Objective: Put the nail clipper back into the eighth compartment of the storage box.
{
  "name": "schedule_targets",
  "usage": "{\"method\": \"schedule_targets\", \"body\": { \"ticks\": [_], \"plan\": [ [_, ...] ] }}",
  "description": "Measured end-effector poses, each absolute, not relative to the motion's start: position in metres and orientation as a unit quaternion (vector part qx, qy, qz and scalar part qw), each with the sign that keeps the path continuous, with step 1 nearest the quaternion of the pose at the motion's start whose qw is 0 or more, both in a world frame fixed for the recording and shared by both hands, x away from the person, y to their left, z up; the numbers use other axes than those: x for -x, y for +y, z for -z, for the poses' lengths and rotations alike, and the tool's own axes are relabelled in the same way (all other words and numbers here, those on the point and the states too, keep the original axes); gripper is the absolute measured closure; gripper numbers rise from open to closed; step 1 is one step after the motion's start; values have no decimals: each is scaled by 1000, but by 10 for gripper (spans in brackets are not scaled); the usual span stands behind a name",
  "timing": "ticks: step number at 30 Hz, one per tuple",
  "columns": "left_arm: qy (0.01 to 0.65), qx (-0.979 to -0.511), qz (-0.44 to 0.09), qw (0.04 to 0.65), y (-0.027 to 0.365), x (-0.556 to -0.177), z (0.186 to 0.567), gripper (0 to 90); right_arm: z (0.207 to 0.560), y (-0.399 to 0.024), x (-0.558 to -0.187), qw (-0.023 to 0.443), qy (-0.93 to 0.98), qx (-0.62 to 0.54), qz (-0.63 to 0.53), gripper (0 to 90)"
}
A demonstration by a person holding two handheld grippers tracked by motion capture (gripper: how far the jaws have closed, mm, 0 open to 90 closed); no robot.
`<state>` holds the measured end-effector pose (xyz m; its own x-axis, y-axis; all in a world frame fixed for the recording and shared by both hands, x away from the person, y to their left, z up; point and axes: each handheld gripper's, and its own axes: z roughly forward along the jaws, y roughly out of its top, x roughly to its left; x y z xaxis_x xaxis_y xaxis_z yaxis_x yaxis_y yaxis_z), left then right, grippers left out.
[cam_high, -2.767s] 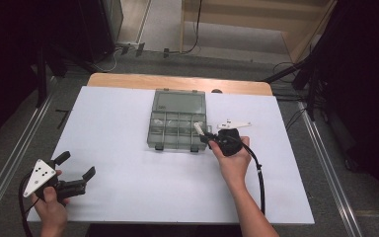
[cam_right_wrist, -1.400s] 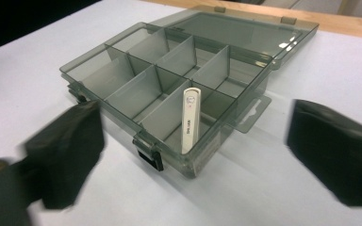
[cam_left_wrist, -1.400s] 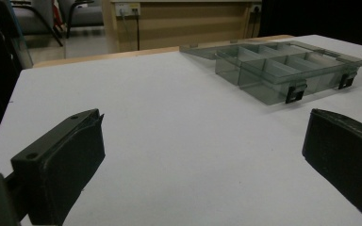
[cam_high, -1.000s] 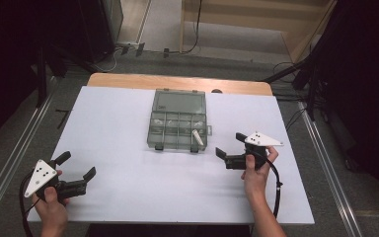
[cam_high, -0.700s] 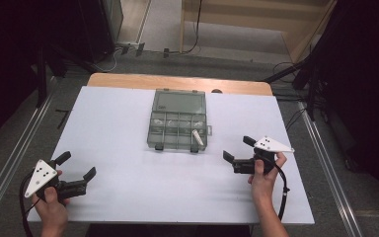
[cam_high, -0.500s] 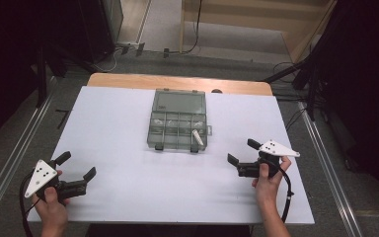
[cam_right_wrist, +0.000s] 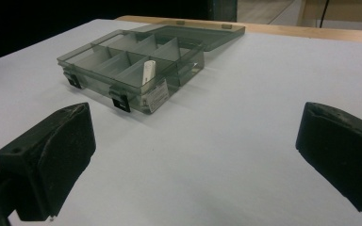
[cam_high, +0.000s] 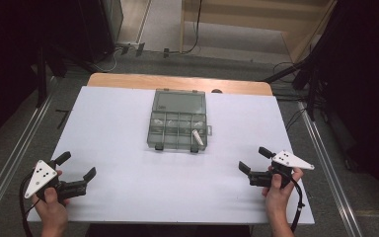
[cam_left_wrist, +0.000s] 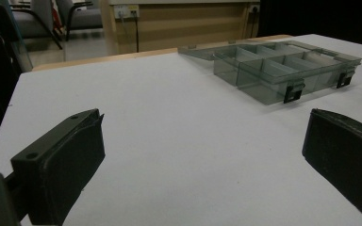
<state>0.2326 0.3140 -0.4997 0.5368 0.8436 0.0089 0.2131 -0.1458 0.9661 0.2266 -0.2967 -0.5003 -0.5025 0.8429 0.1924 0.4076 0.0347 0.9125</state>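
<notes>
Clear grey compartment box [cam_high: 178, 120] – lid flat open
A white tube [cam_high: 196, 136] lies inside; left gripper [cam_high: 75, 170] and right gripper [cam_high: 253, 159] gape wide, holding nothing.

The high view looks steeply down on the worktop [cam_high: 128, 123]; both low gripper views face the compartment box [cam_left_wrist: 283, 66] from opposite near corners

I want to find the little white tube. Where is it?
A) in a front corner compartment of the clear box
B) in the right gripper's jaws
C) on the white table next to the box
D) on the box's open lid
A: the white tube leans inside the clear box, in the near row's compartment at the right end.
</notes>
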Motion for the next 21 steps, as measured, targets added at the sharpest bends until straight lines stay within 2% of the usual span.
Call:
{"method": "schedule_targets", "body": {
  "ticks": [21],
  "plan": [
    [382, -694, -299, 532, 314, -232, 500, 0, 512, -335, -193, 223, 671, -474, -525, 0]
  ]
}}
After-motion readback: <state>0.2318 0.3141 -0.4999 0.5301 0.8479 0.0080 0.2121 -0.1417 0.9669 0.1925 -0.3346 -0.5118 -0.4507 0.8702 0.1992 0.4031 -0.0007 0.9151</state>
